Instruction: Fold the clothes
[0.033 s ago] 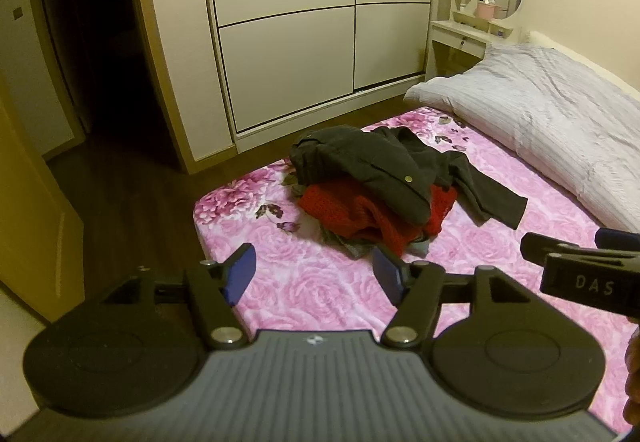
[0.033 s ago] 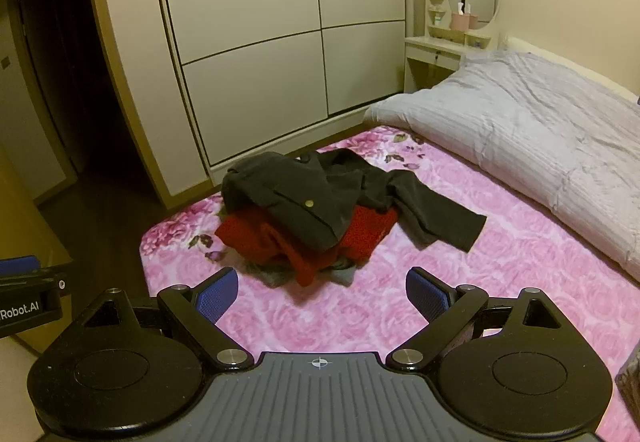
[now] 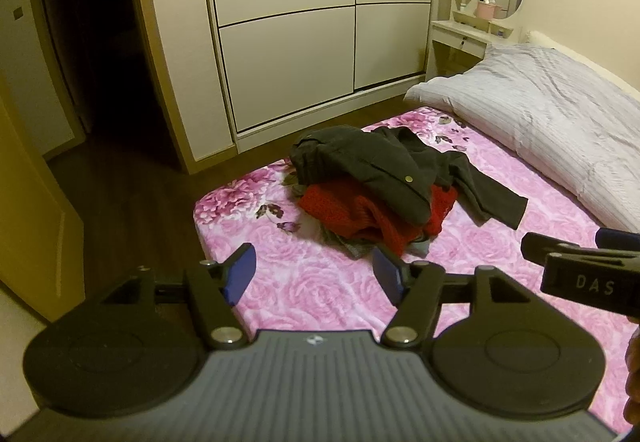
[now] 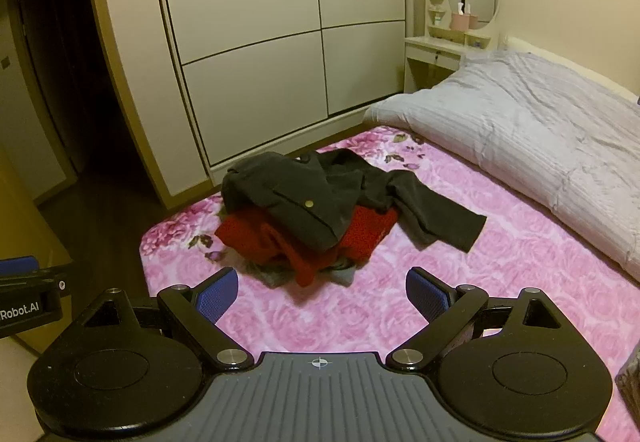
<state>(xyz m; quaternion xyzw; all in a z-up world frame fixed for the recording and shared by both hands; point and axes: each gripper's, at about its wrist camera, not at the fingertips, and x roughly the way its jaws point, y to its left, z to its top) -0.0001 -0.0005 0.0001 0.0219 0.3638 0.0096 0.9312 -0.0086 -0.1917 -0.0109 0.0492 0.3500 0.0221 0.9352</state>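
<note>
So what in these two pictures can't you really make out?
- Grey garment at the bottom of the pile: both views, mostly buried under the red knit and dark jacket.
- Doorway: too dark to see inside.
- Small items on the vanity shelf: too small to identify.
- Right tool in the left view: cut off by the edge.
- Striped duvet: runs out of frame.

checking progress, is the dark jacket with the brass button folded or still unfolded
Unfolded: the dark jacket with a brass button lies crumpled over the red knit sweater, one sleeve sprawled across the pink floral blanket.
</note>
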